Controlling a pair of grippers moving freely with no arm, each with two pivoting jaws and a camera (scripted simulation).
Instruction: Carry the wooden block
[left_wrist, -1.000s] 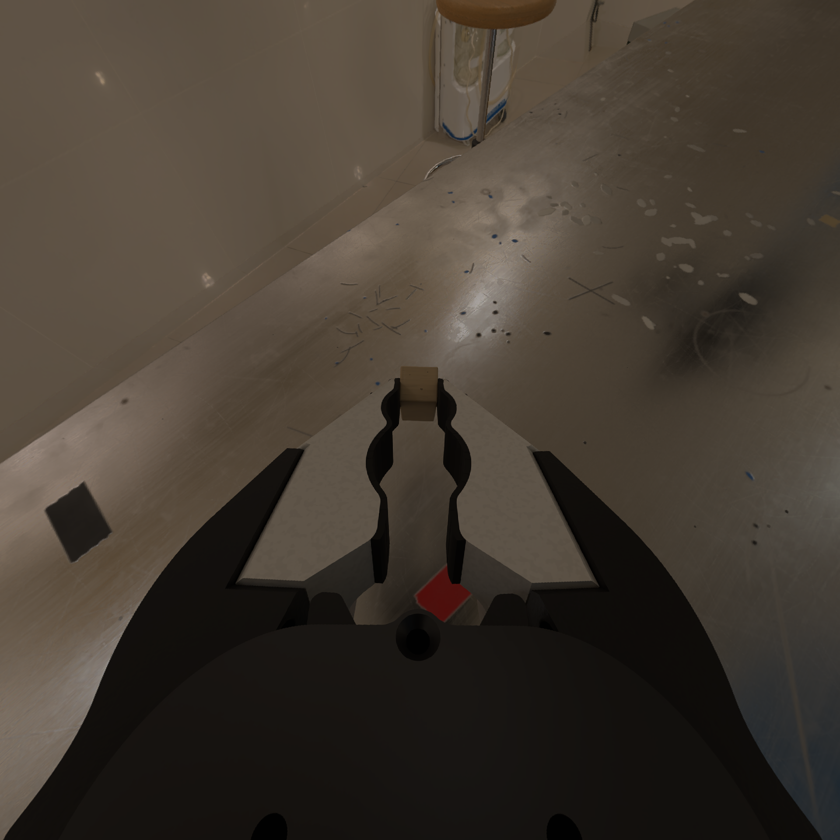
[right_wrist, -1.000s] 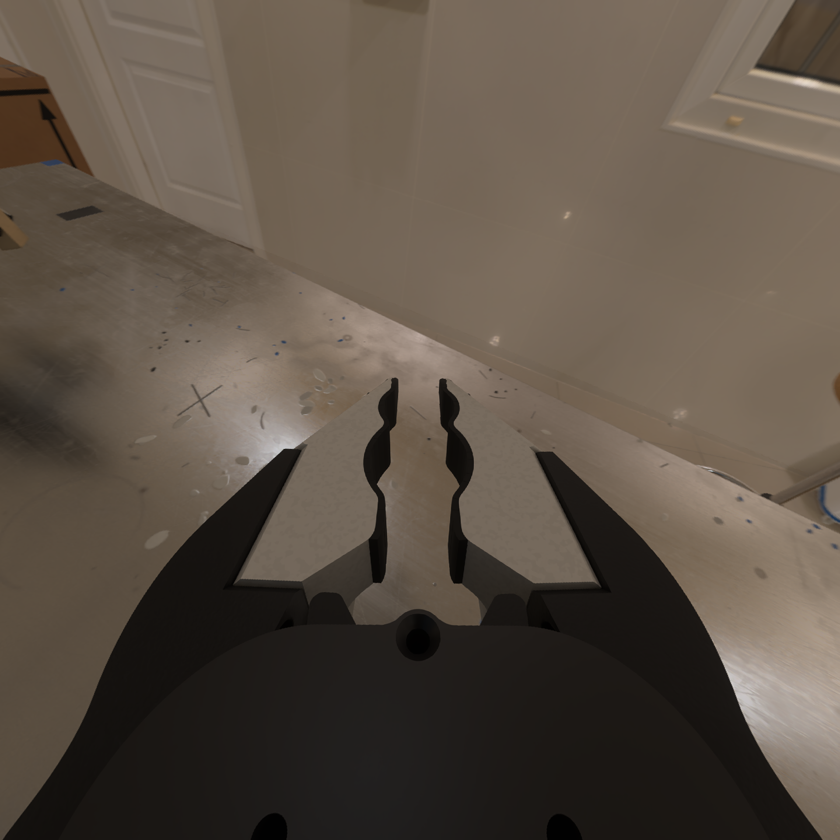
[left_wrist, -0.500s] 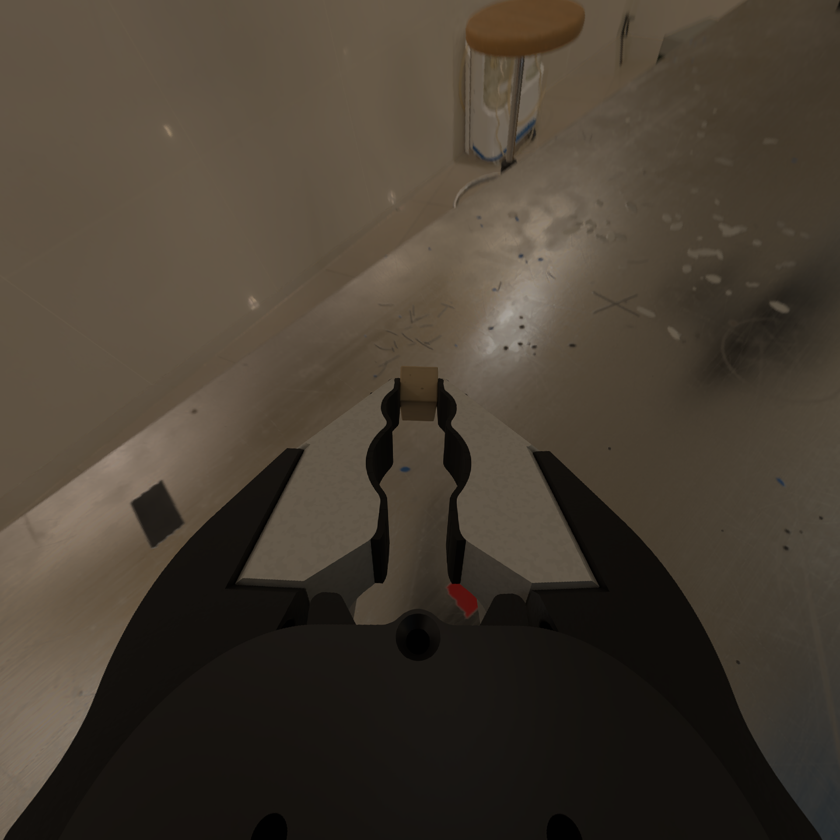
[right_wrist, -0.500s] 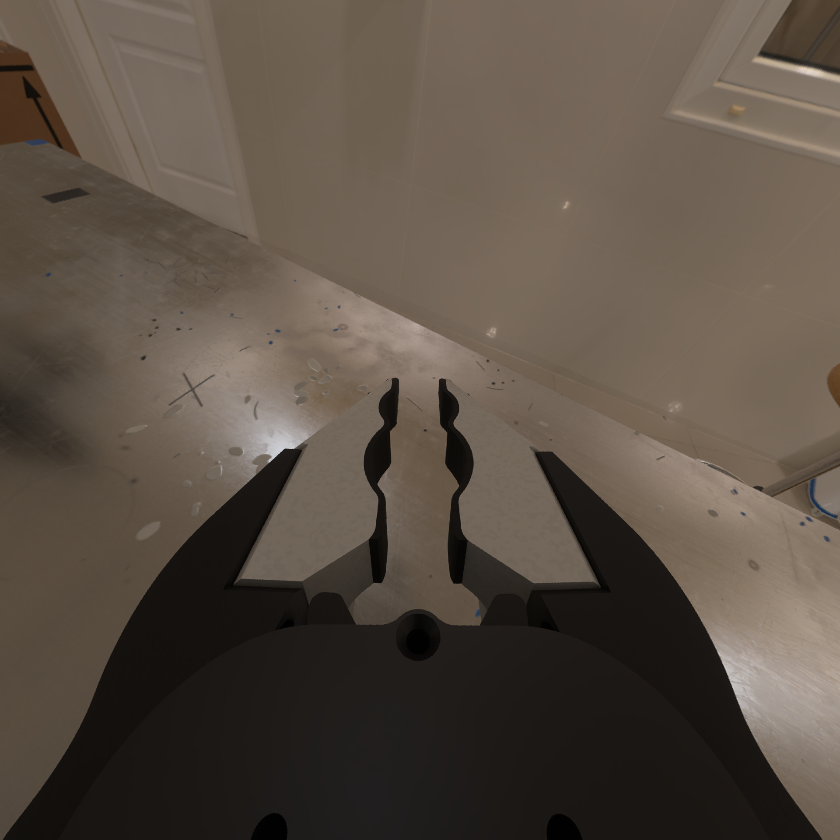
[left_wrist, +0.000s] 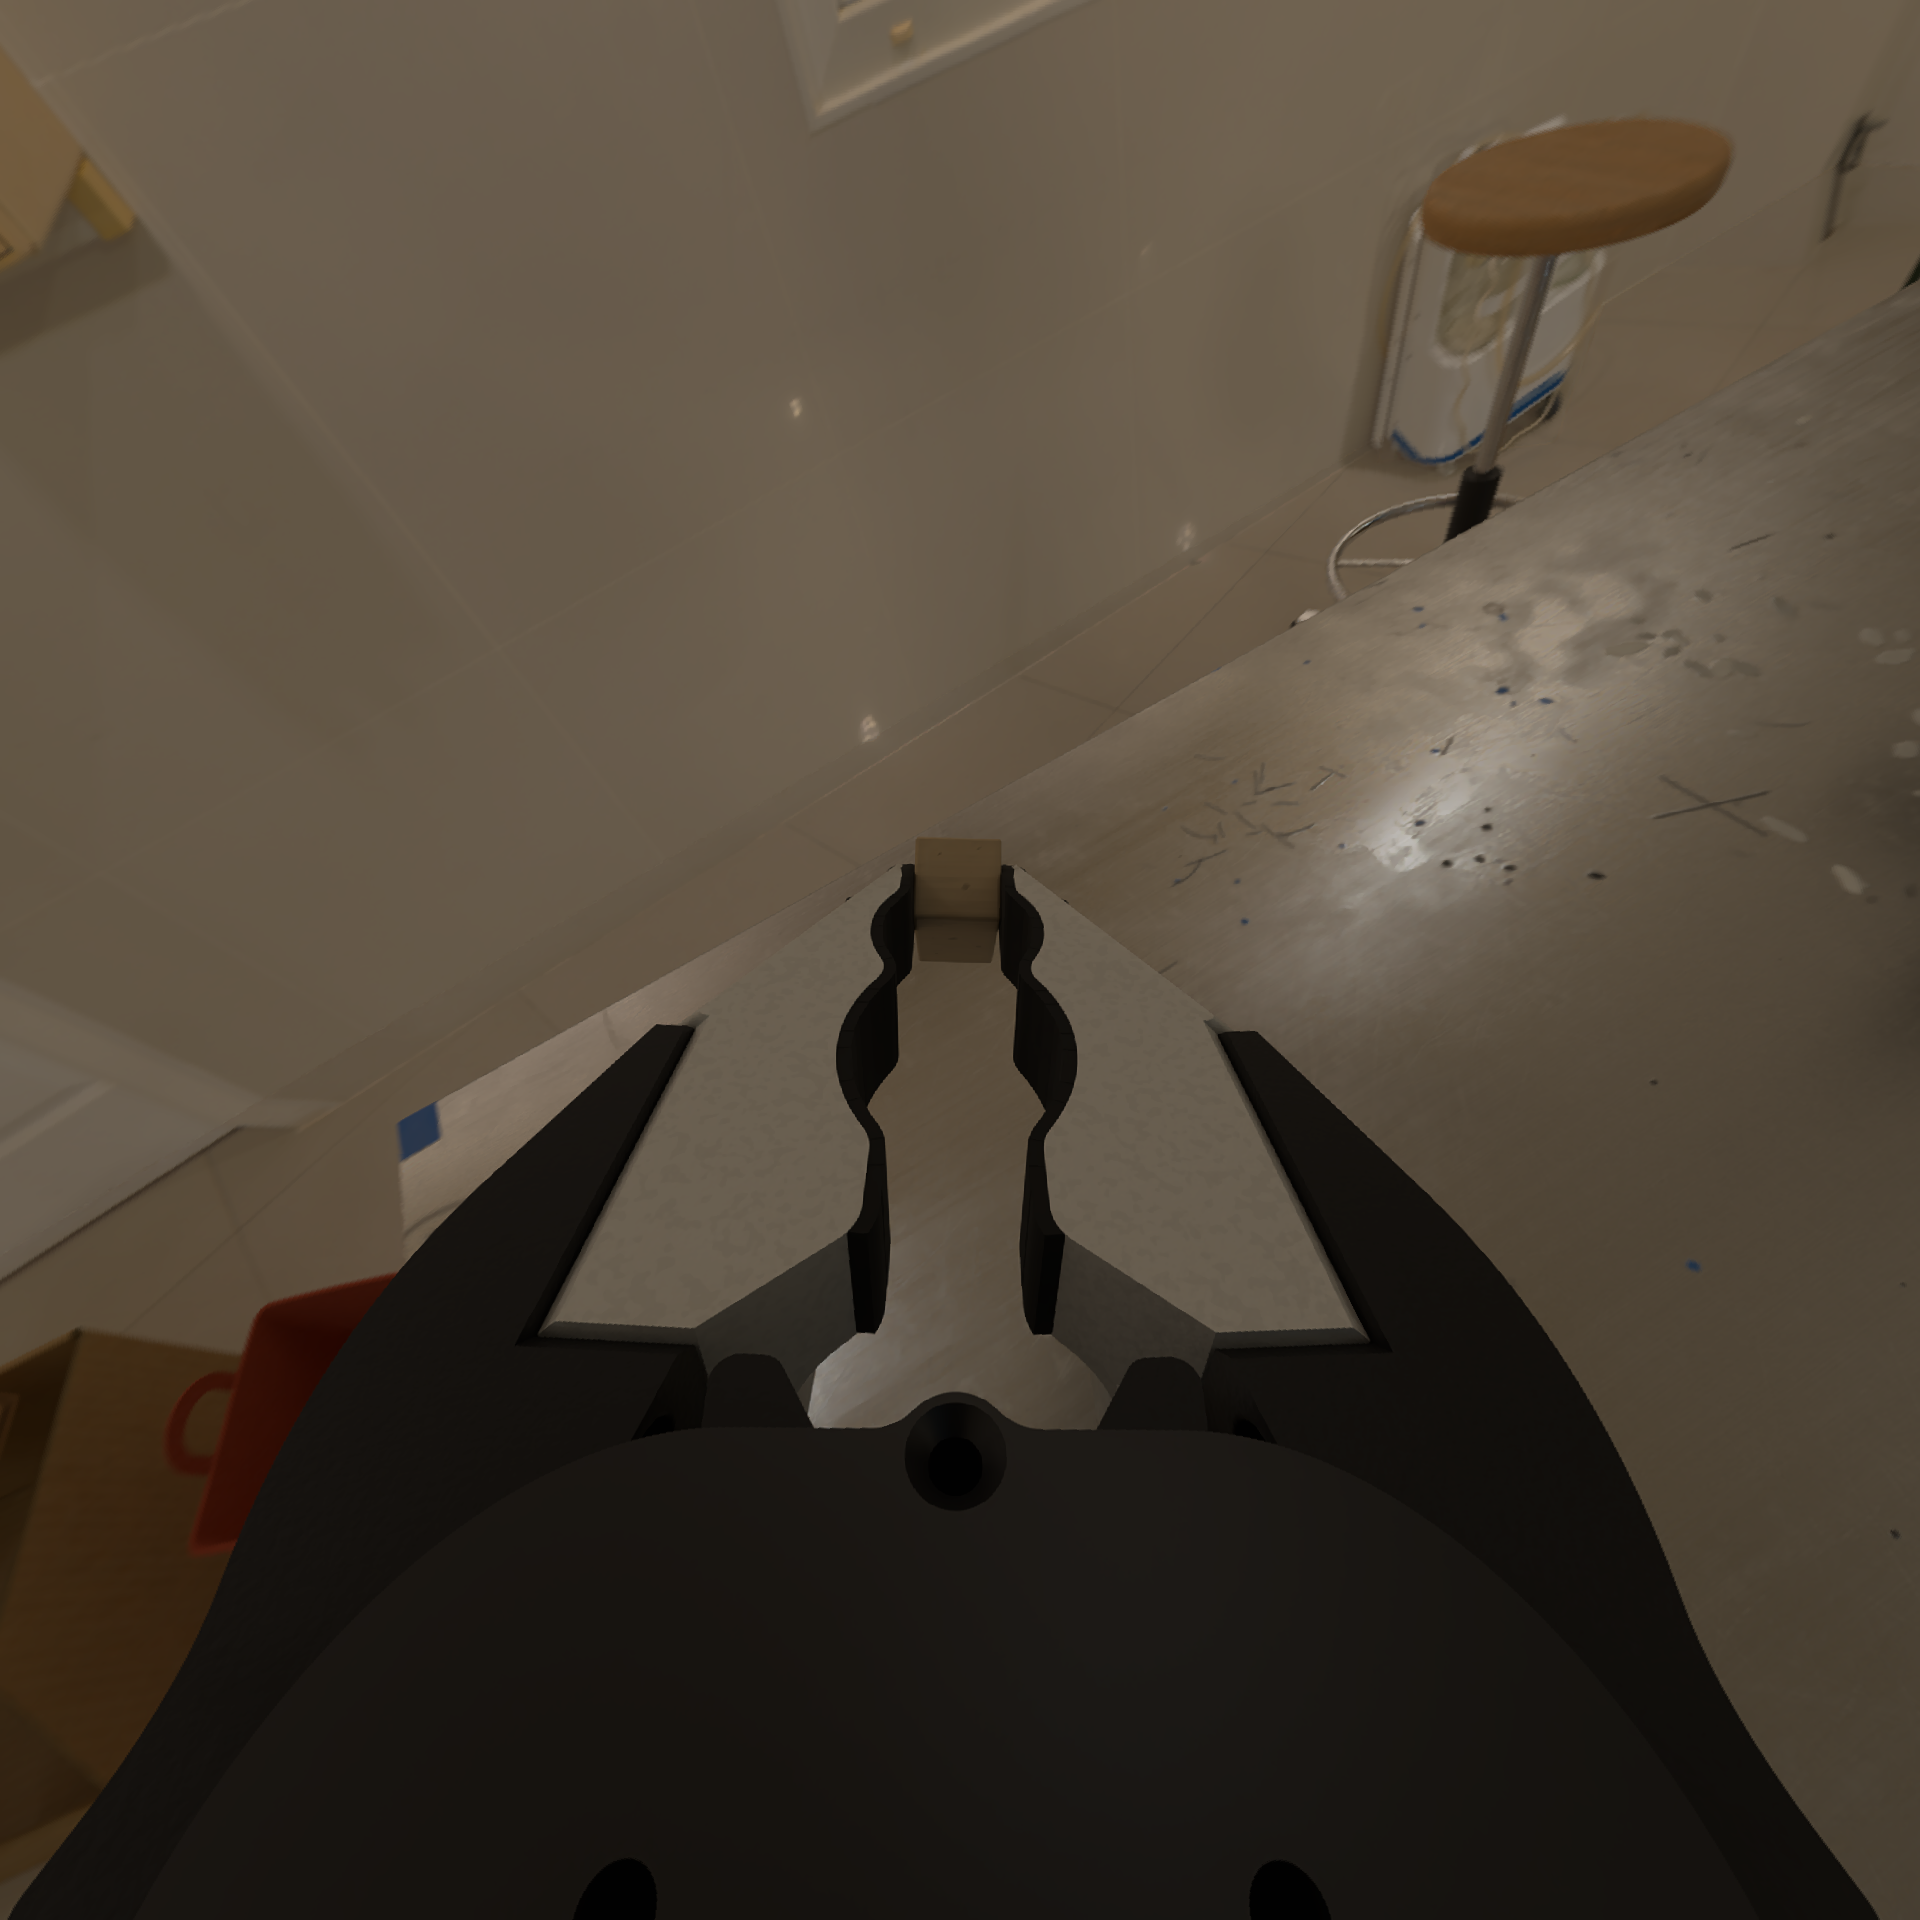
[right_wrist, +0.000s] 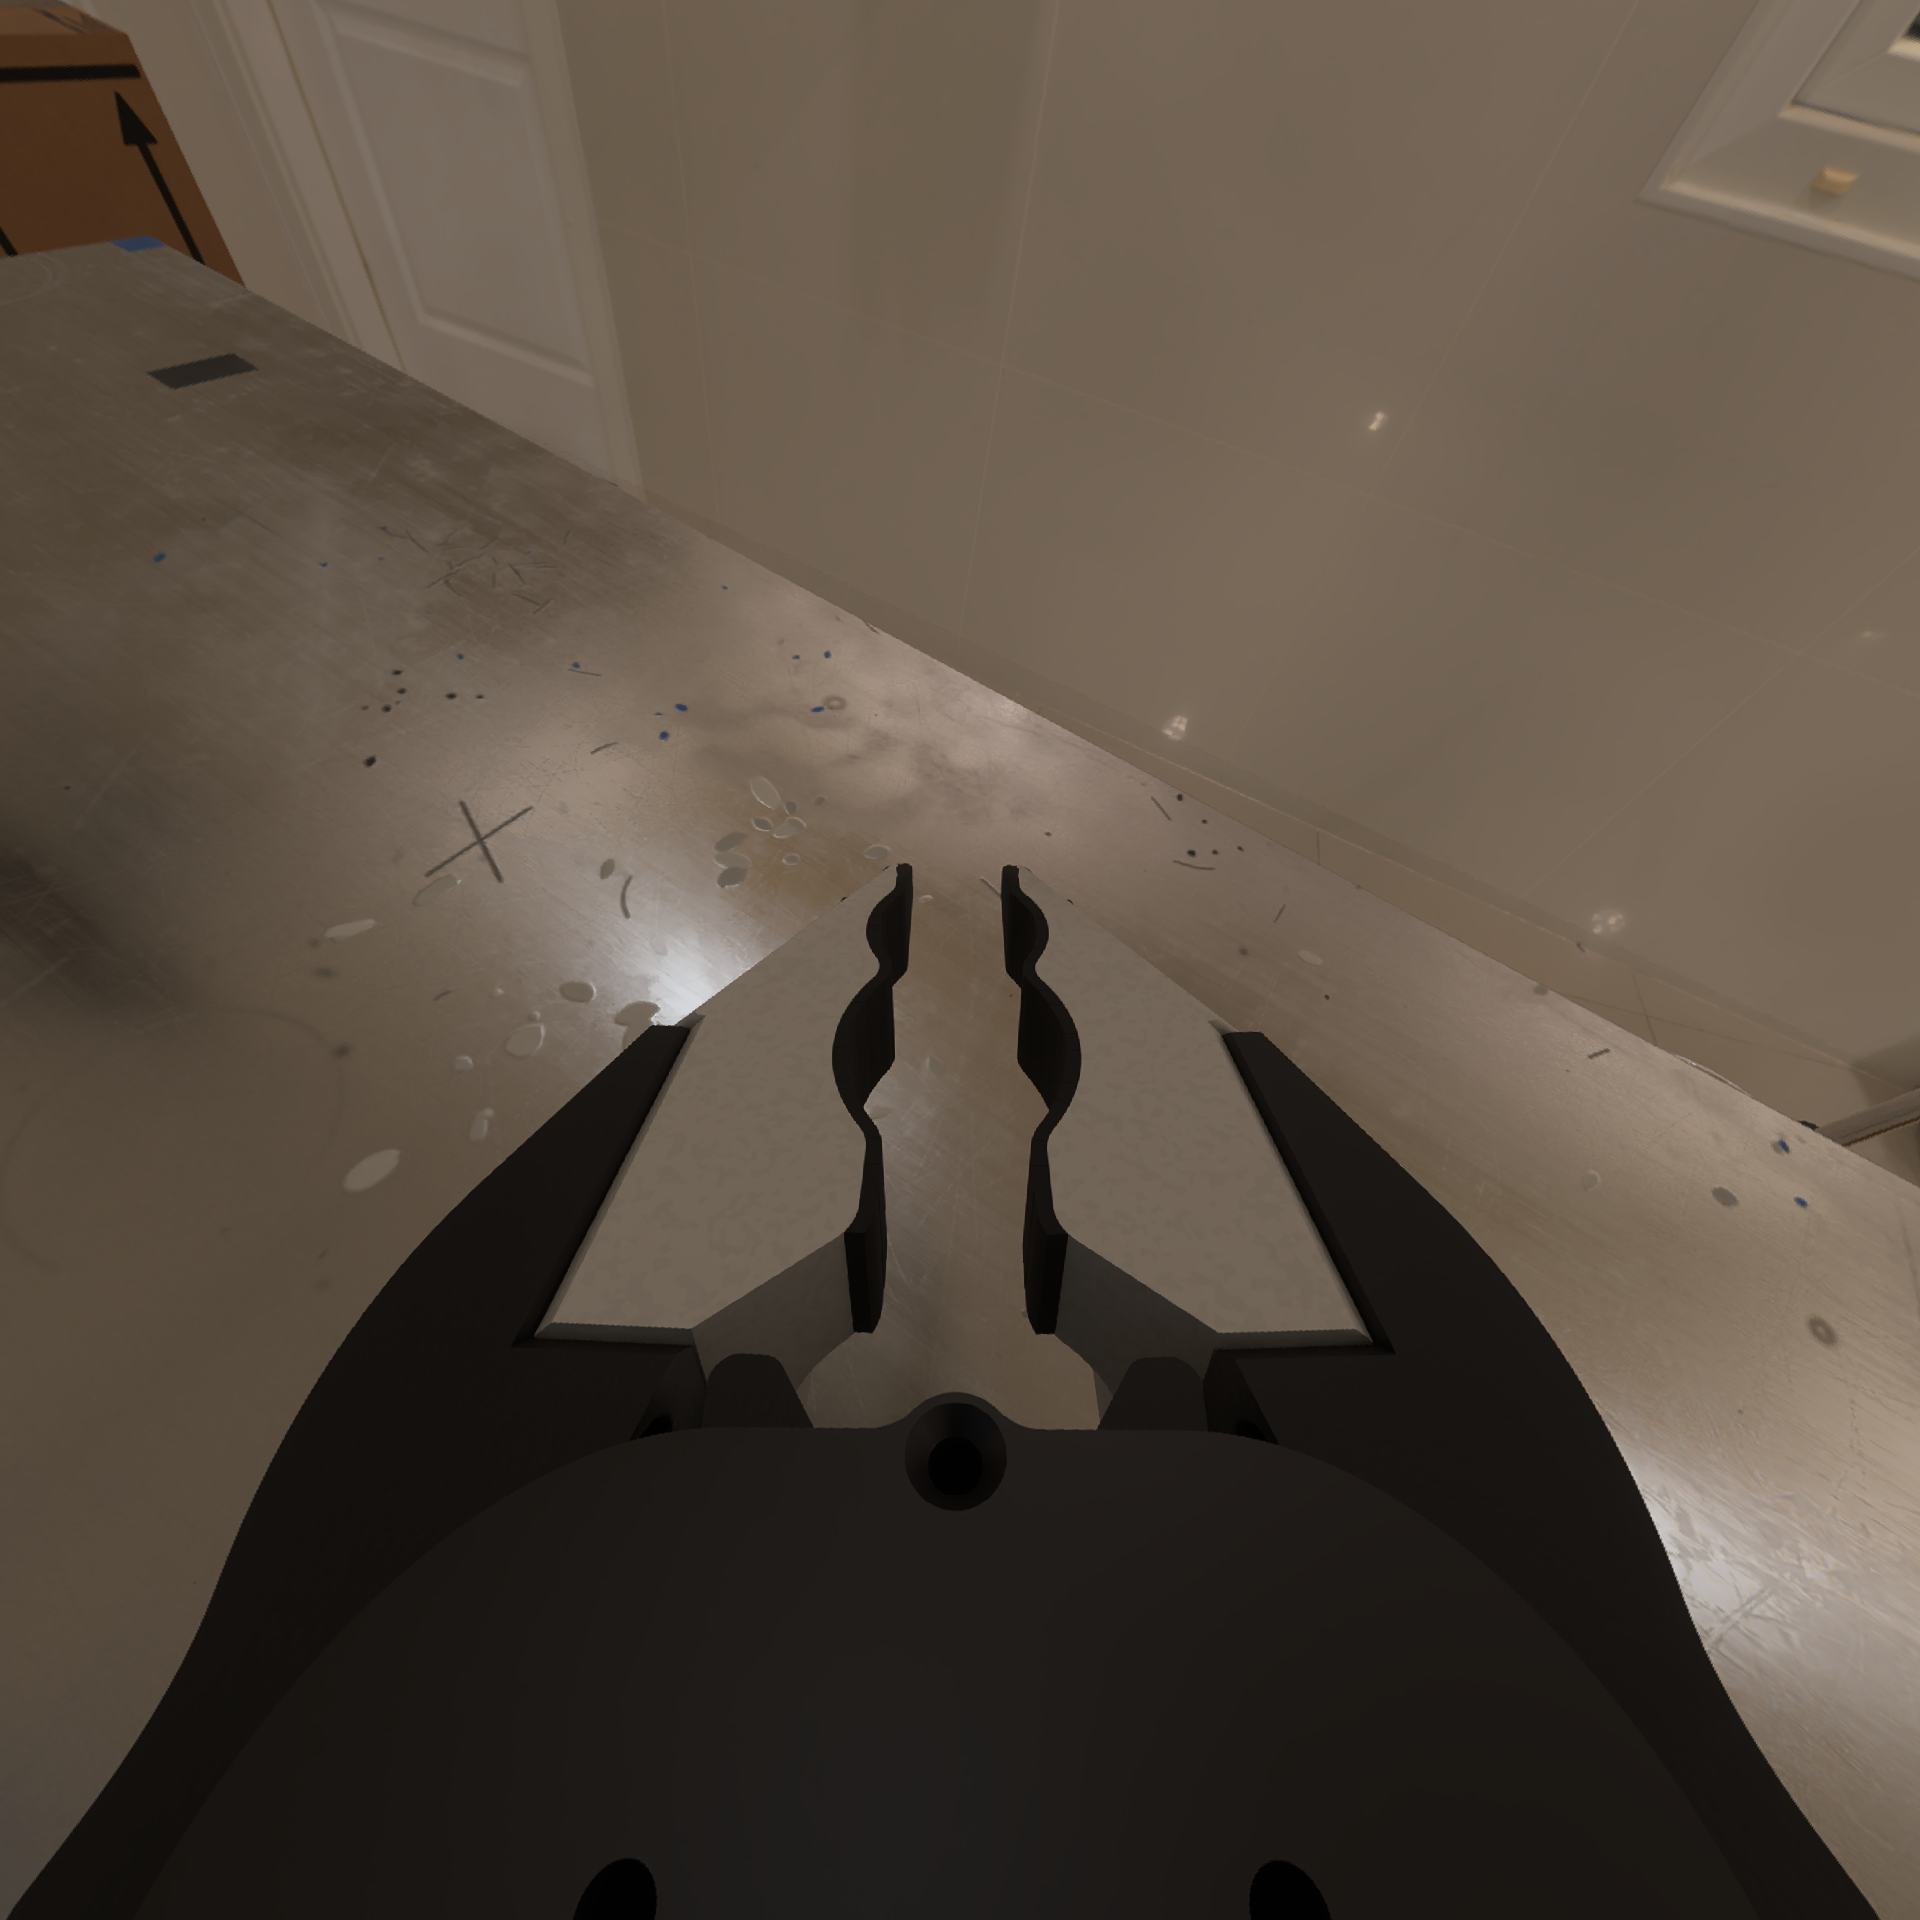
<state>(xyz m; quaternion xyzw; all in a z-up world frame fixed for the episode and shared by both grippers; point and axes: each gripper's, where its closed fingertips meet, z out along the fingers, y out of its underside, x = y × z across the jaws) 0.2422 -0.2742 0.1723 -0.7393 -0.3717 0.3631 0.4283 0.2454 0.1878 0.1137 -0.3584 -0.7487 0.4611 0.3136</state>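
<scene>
A small pale wooden block (left_wrist: 958, 900) sits pinched between the tips of my left gripper (left_wrist: 958, 914), which is shut on it and holds it in the air over the far edge of the grey metal table (left_wrist: 1455, 935). My right gripper (right_wrist: 956, 883) is open with a narrow gap and empty, hovering above the scratched table top (right_wrist: 416, 727). The block does not show in the right wrist view.
A wooden-topped stool (left_wrist: 1558, 197) stands past the table's edge. A red bin (left_wrist: 281, 1423) and a cardboard box (left_wrist: 94, 1558) sit low on the left. A door (right_wrist: 457, 208) and another cardboard box (right_wrist: 94, 145) lie beyond the table.
My left gripper has swung left and tilted up with the block; the table edge, stool and red bin have come into view. My right gripper has shifted slightly over the table.
</scene>
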